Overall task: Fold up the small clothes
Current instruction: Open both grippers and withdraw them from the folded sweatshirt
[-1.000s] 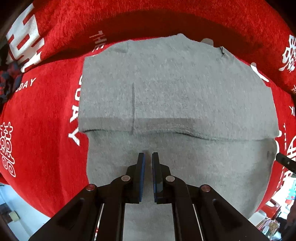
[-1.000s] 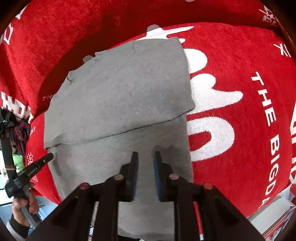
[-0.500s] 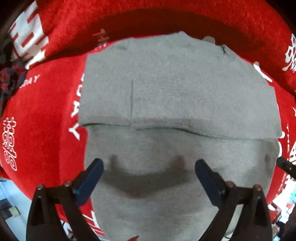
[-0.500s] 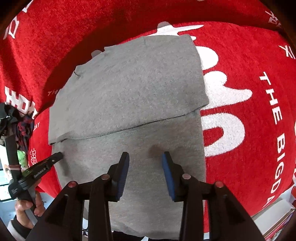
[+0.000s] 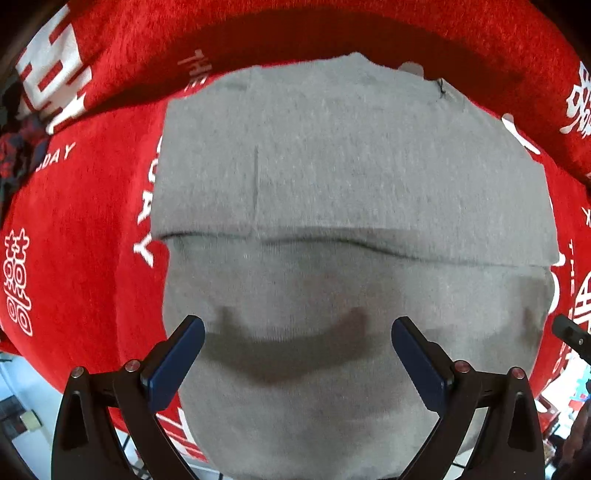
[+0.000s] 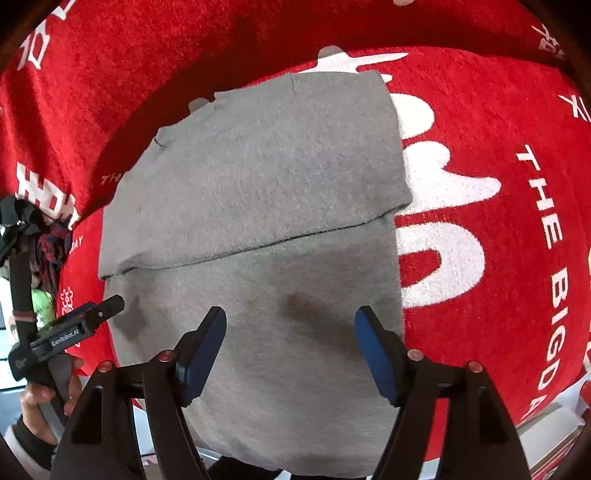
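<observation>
A grey knit garment (image 5: 332,177) lies flat on a red printed cloth, its far part folded toward me over the near part, with the fold edge running across the middle. It also shows in the right wrist view (image 6: 266,192). My left gripper (image 5: 297,328) is open wide and empty, hovering over the garment's near single layer. My right gripper (image 6: 290,321) is also open and empty over the near layer, toward the garment's right side. The left gripper (image 6: 107,308) shows at the garment's left edge in the right wrist view.
The red cloth with white lettering (image 6: 498,221) covers the table and rises in a fold behind the garment (image 5: 295,33). Dark patterned clothes (image 6: 48,243) lie at the far left. The table's near edge runs just below the garment.
Both grippers went from shut to wide open, letting go of the garment's near layer, and pulled back slightly. The garment stays folded in place.
</observation>
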A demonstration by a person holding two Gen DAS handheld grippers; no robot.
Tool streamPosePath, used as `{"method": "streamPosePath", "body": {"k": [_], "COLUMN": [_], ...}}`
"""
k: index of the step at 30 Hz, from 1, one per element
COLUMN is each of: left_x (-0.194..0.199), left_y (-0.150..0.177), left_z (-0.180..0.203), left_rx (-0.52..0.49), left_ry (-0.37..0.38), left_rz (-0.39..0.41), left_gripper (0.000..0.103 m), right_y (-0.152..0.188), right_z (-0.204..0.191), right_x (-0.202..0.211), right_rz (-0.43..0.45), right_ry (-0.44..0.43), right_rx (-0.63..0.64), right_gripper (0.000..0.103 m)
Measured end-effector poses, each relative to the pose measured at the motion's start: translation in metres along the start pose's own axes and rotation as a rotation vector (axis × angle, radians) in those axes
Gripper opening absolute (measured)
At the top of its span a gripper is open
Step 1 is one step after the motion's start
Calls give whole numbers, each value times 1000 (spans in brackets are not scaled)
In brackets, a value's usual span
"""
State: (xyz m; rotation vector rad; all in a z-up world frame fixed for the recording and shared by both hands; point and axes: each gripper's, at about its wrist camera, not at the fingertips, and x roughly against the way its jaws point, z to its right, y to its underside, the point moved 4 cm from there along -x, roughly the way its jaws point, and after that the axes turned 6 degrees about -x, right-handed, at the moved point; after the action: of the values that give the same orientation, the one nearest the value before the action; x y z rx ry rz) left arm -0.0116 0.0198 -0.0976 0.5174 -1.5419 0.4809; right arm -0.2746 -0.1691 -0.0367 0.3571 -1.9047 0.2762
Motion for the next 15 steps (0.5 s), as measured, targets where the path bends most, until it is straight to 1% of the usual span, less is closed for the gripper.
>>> {"method": "streamPosePath", "body": {"k": [1, 5, 8, 11, 15], "left_x": [-3, -15, -24, -28, -37], "left_y": [4, 17, 29, 38, 49], "left_z": [1, 2, 7, 12, 12], "left_rx": [7, 42, 68, 77, 85], "left_ry": [3, -28, -37, -49, -47], "left_rz": [-2, -16, -20, -10, -18], "left_gripper": [101, 101, 101, 101, 101], "right_y": [0, 3, 6, 11, 17], "right_z": [2, 11, 17, 23, 25], "right_x": [0, -2, -5, -11, -14], "right_rz": [-6, -39, -73, -105, -123], "right_ry": [-5, -26, -68, -102, -118], "right_rx": [1, 3, -4, -9, -7], "right_gripper": [75, 75, 75, 76, 76]}}
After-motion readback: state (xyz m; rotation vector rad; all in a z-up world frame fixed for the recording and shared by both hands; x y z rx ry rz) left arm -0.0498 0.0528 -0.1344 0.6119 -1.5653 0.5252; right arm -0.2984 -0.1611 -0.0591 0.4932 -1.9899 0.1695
